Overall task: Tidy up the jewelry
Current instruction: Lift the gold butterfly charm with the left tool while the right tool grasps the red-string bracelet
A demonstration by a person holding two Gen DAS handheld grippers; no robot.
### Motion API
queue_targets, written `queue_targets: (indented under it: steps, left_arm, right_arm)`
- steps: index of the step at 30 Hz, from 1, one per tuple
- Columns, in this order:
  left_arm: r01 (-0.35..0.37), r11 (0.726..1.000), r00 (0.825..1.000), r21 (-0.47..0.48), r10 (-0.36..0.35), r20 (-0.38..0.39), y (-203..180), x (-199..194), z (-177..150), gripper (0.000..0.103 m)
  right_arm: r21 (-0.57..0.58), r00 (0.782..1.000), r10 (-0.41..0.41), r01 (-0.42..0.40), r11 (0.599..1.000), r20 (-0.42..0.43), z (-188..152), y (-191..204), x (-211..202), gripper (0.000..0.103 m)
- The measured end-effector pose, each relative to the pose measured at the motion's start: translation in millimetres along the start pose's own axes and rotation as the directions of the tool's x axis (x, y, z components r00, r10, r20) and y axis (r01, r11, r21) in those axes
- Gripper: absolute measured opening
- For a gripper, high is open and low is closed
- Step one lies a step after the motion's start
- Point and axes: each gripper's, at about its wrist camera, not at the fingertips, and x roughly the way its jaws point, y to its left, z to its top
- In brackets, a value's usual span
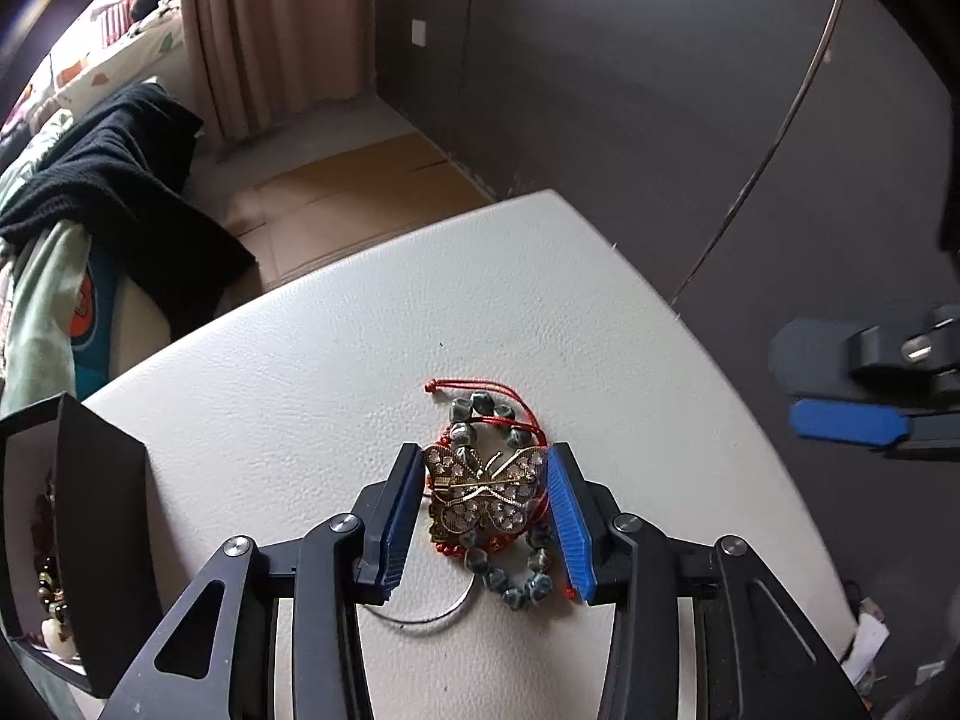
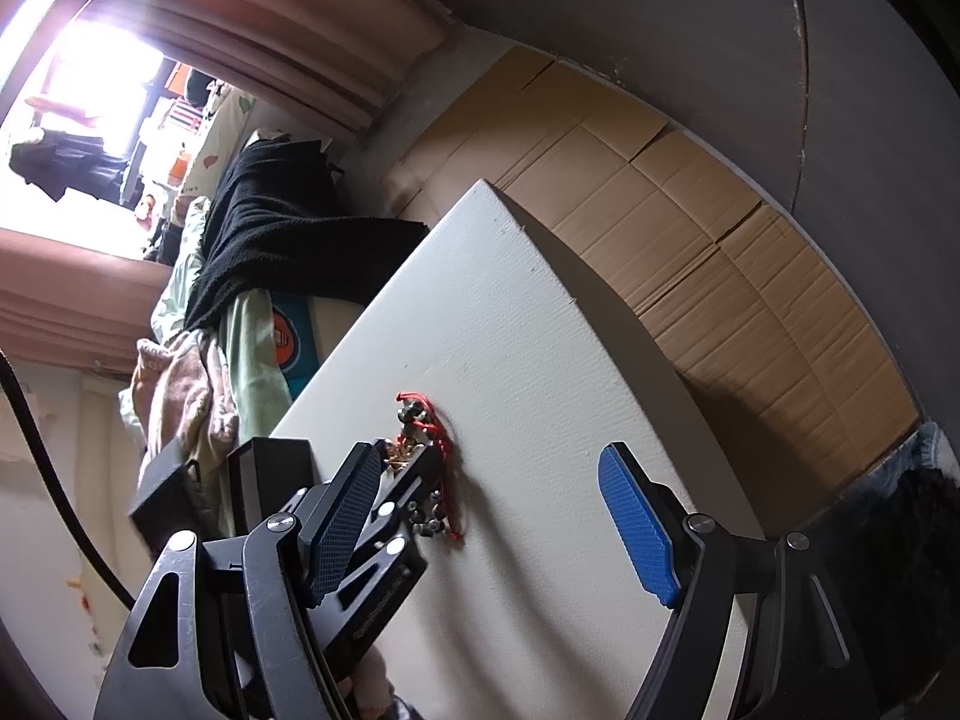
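A gold butterfly brooch [image 1: 483,495] lies on a pile of jewelry on the white table [image 1: 336,360]: a grey-green bead bracelet [image 1: 516,582], a red cord bracelet [image 1: 480,390] and a thin silver hoop [image 1: 420,621]. My left gripper [image 1: 483,504] straddles the brooch, its blue pads touching or nearly touching the wings. The pile [image 2: 429,426] and the left gripper [image 2: 414,468] also show in the right wrist view. My right gripper [image 2: 492,522] is open and empty, held above the table to the right of the pile. A black jewelry box [image 1: 72,540] stands open at the left.
The black box [image 2: 270,474] sits at the table's left edge. Beyond that edge a chair holds a black garment [image 1: 120,192] and other clothes. Cardboard [image 2: 690,228] covers the floor behind the table. A dark wall [image 1: 600,60] lies beyond.
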Motion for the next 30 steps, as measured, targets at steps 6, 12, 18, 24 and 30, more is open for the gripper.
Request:
queue_targets:
  steps: [6,12,18,24,30]
  left_arm:
    - [0.008,0.999,0.999,-0.049,-0.005,0.052,19.6,-28.5,-1.7,0.043]
    - [-0.005,0.992,0.996,-0.123,0.016,0.087,48.3,-53.9,-11.2,0.043]
    - [0.010,0.983,0.991,-0.182,0.015,0.132,74.3,-78.9,-26.8,0.043]
    - [0.032,0.977,0.985,-0.211,0.005,0.172,89.8,-97.9,-29.6,0.043]
    - [0.042,0.971,0.982,-0.237,0.003,0.188,101.8,-105.9,-34.8,0.043]
  right_arm:
    - [-0.020,1.000,-0.008,0.007,1.000,-0.011,-2.5,7.5,10.1,0.077]
    - [-0.062,0.999,-0.021,0.019,0.998,-0.031,-8.1,19.7,25.7,0.057]
    - [-0.117,0.996,-0.056,0.048,0.992,-0.070,-14.7,35.0,48.5,0.036]
    - [-0.144,0.991,-0.099,0.086,0.986,-0.086,-21.8,43.8,67.0,0.032]
    - [-0.176,0.987,-0.136,0.120,0.977,-0.082,-26.2,51.7,79.7,0.020]
